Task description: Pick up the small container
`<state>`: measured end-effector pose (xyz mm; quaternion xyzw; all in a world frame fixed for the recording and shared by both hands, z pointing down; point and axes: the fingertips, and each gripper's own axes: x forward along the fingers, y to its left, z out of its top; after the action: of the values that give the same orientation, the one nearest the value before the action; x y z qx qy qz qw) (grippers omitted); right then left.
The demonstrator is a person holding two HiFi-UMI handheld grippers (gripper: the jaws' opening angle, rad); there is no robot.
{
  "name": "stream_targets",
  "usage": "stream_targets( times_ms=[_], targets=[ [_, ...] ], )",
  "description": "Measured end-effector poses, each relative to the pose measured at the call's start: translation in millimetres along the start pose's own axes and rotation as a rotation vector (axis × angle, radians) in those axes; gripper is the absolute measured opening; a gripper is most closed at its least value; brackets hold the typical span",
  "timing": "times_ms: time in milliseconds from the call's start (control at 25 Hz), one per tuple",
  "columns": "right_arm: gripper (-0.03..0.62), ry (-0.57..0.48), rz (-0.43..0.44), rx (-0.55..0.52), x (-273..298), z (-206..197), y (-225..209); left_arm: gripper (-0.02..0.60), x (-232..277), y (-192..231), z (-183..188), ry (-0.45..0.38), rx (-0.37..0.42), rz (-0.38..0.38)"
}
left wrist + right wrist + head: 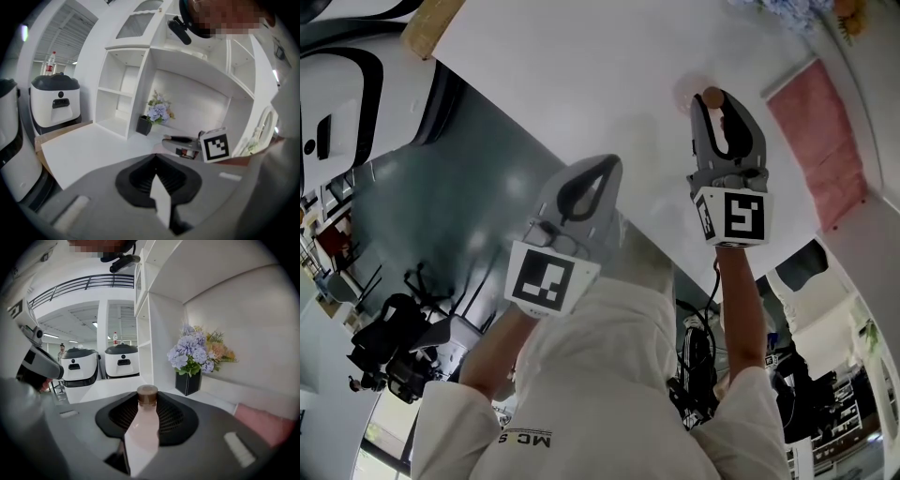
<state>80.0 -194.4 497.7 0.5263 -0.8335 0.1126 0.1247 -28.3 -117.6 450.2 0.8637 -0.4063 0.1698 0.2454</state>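
The small container (pixel 142 430) is a pale pink bottle with a brown cap (pixel 147 393). It lies lengthwise between the jaws of my right gripper (pixel 147 398), cap pointing forward, and the jaws are shut on it. In the head view that gripper (pixel 718 99) reaches over the white table (pixel 581 75), with the brown cap (pixel 712 95) showing at its tip. My left gripper (pixel 602 169) hangs nearer me, over the table's front edge. Its jaws meet at the tip with nothing between them, as the left gripper view (pixel 156 158) also shows.
A pink cloth (pixel 820 150) lies on the table right of the right gripper. A black pot of purple flowers (pixel 187 380) stands at the back beside a white shelf unit (pixel 122 93). White machines (pixel 122 359) stand on the floor beyond the table's edge.
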Motion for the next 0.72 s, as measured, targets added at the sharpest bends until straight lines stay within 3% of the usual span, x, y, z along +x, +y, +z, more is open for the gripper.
stream_targets(
  times_ms=[720],
  targets=[
    [0.121, -0.03, 0.013, 0.008, -93, 74, 11, 0.0, -41, -50, 43, -0.055, 0.046, -0.043]
  ],
)
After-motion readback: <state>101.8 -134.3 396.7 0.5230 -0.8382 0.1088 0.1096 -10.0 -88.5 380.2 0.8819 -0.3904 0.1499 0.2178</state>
